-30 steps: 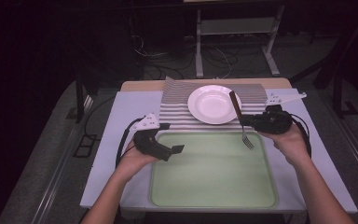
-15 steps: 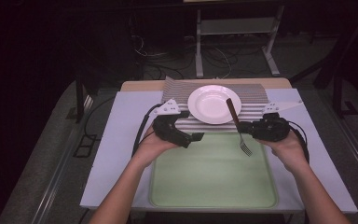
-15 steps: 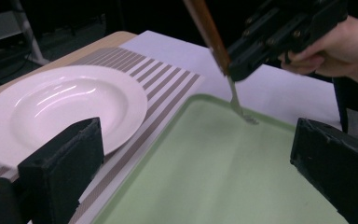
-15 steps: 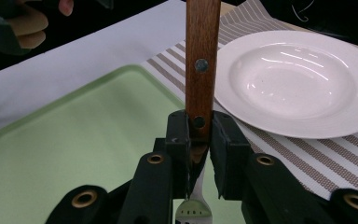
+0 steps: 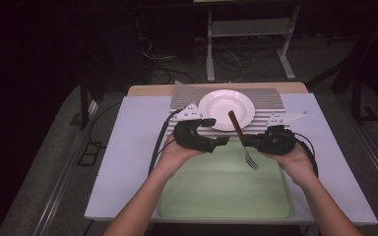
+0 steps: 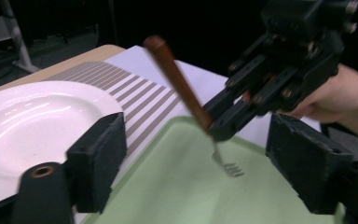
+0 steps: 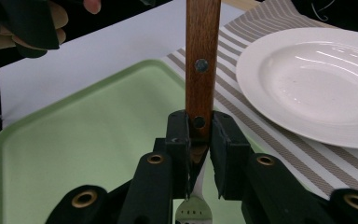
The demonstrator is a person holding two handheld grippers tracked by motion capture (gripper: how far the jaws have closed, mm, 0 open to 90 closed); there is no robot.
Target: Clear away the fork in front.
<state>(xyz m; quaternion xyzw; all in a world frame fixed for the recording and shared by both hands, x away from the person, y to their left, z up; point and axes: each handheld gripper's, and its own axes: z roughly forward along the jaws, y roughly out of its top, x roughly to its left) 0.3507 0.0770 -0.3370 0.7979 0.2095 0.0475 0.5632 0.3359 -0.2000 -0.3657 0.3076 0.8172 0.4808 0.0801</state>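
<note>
Right gripper: jaws clamped on the wooden-handled fork low on its handle, just above where the metal neck begins; the right gripper view shows the two pads pressed against the wood beside a rivet.
Fork position: held in the air over the far edge of the green tray, handle leaning up toward 11 o'clock over the plate's rim, tines hanging toward 5 o'clock above the tray.
Left gripper: jaws spread wide and holding nothing, at about 9 o'clock from the fork and near it, pointing across at it; in the left gripper view the fork sits between its two pads, farther off.
White plate: on the striped placemat at 12 o'clock from the tray, bare.
Risk, slip: my guess is the single narrow grip may let the fork pivot, since the long handle sits above the pinch.
Risk, handover: if the left closes on it, a mistimed release could drop the fork onto the tray or knock the plate's rim.
Writing: no brand, label or text readable anywhere.
</note>
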